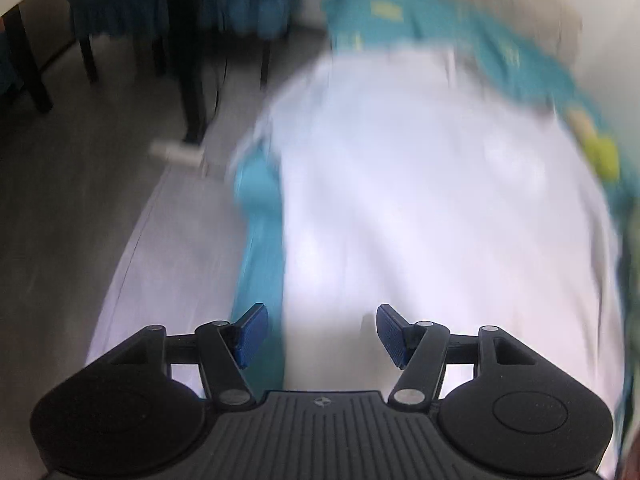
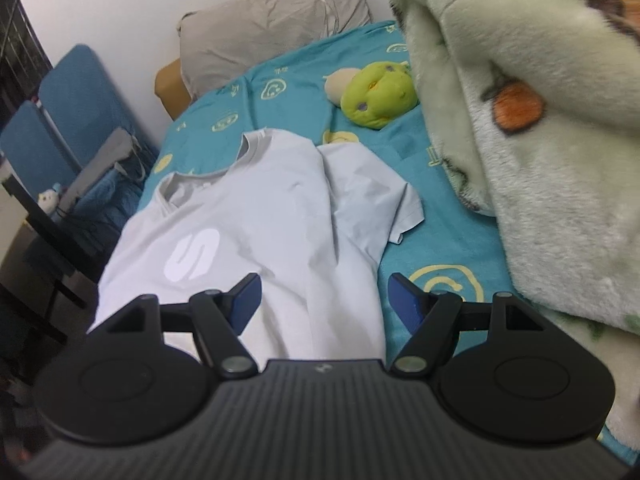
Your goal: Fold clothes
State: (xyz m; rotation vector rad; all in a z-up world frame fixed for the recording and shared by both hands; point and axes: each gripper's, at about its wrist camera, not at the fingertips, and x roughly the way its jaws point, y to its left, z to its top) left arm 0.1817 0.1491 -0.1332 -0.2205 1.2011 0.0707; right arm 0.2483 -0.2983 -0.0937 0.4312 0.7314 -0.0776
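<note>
Left gripper: jaws apart, nothing between the blue pads. Left wrist view is heavily motion-blurred. The pale T-shirt fills the area ahead of and under the gripper, spread on the bed. A strip of teal bedsheet runs just off the gripper's left pad, along the shirt's edge. Further left is grey floor, with dark furniture legs and a teal-skirted piece farther off. Detail on the shirt is not readable in this view.

Right gripper: jaws apart, nothing clamped. Left pad hangs over the T-shirt body, right pad over bare teal bedsheet just past the shirt's edge, above a yellow smiley print. Cannot tell if either pad touches fabric.

Shirt lies front-up, collar away from the gripper, white logo ahead-left of the left pad. One short sleeve sticks out ahead-right, flat on the sheet, creased at the shoulder. The shirt's left side hangs toward the bed edge.

Ahead beyond the collar: green plush toy on the sheet, grey pillow farther back against the wall. Right of the gripper: fleecy pale-green blanket piled high, overlapping the sheet. Far left: blue chairs beside the bed.
</note>
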